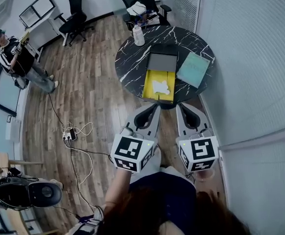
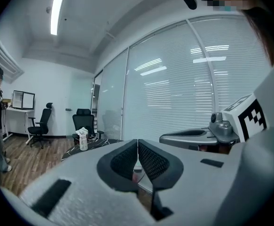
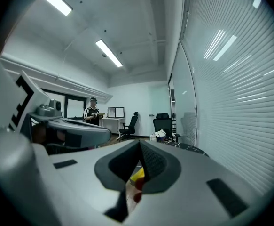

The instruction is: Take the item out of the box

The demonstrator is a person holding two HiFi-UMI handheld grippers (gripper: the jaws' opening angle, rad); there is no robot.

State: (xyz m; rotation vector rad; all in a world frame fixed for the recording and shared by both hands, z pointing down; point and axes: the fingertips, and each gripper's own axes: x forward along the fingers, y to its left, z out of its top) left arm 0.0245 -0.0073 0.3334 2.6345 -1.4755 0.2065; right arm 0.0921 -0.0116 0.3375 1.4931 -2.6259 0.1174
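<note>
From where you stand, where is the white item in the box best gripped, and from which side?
Probably from straight above: the white item lies flat inside the box, whose walls block the sides. Pinch across its middle.

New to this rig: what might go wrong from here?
The left claw and right claw are both shut; reaching in without opening would just shove the item. The item lies flat in the box, so a claw may scrape the bottom or miss. The box sits at the table's near edge; a nudge might tip it off.
</note>
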